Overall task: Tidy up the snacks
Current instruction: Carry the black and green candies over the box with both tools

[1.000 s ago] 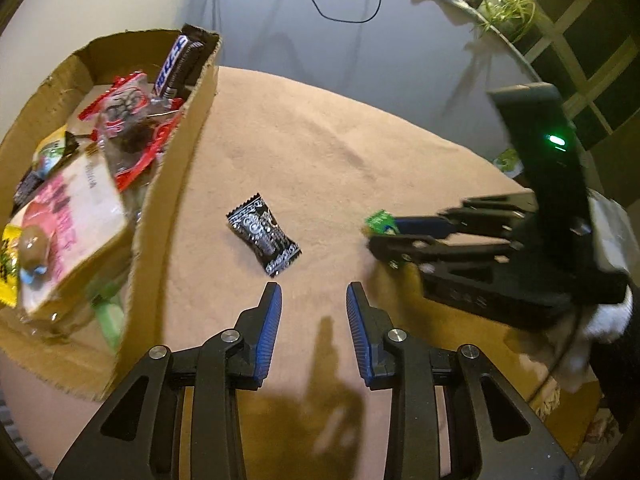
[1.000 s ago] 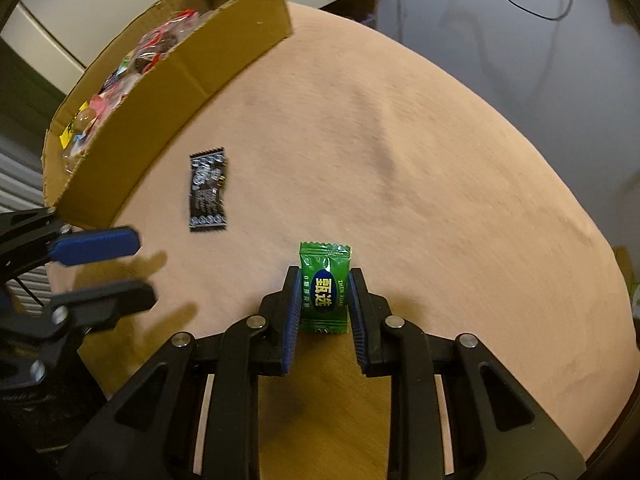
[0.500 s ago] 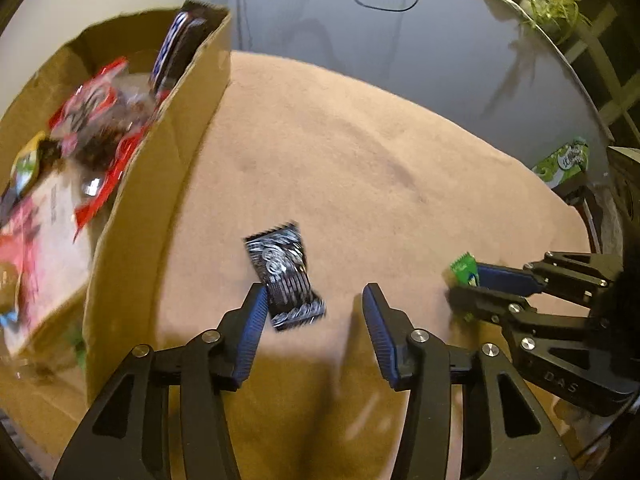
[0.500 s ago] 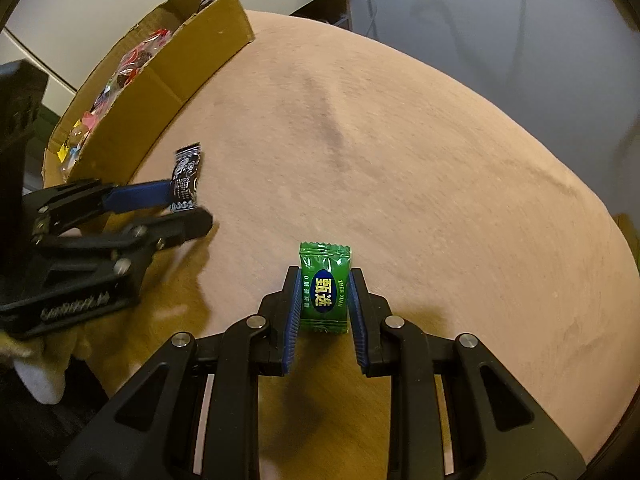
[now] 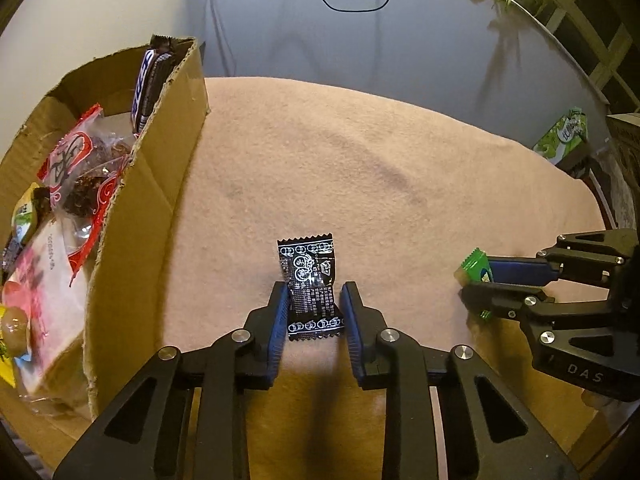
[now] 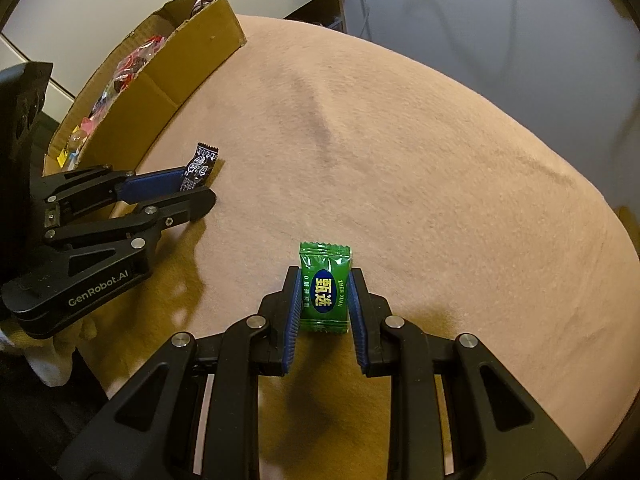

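A black candy wrapper (image 5: 310, 280) with white print sits between the blue pads of my left gripper (image 5: 314, 292), whose jaws are closing and press on its sides. From the right wrist view that black candy (image 6: 202, 162) sticks up out of the left gripper (image 6: 200, 188), close to the cardboard box (image 6: 180, 68). My right gripper (image 6: 325, 276) is shut on a green candy (image 6: 325, 288), held just above the pink cloth. The left wrist view shows the right gripper (image 5: 470, 284) with the green candy (image 5: 474, 266) off to the right.
The cardboard box (image 5: 140, 220) on the left holds several snacks, among them a red packet (image 5: 76, 160) and a chocolate bar (image 5: 148, 80). Pink cloth (image 5: 360, 180) covers the round table. A green tissue pack (image 5: 564, 136) lies past its far right edge.
My left gripper moved over the black candy, opened wide, then closed onto it. The right gripper kept hold of the green candy and shifted slightly.
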The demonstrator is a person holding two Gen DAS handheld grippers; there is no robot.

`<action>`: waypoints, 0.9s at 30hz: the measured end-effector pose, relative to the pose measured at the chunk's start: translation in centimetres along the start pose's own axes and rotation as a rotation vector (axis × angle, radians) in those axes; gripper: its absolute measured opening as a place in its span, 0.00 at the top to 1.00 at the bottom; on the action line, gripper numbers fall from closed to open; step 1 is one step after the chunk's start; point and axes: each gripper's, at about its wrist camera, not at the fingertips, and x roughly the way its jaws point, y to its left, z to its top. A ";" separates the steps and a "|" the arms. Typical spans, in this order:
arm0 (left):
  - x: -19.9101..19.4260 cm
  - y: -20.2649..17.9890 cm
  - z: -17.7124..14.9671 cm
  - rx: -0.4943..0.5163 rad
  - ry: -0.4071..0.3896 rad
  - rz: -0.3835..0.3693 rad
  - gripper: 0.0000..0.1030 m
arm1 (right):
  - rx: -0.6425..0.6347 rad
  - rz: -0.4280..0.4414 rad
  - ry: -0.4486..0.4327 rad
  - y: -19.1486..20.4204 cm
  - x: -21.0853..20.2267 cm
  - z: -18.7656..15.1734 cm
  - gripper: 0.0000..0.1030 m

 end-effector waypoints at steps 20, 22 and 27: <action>-5.8 2.4 -0.7 -0.026 -0.067 -0.071 0.76 | 0.045 0.018 -0.062 0.9 -3.1 -0.4 0.78; -6.7 2.8 -0.6 -0.023 -0.085 -0.066 0.76 | 0.043 0.021 -0.073 1.2 -3.7 -0.1 0.78; -8.4 3.5 -0.6 -0.019 -0.130 -0.051 0.76 | 0.029 0.029 -0.095 2.2 -4.5 0.8 0.78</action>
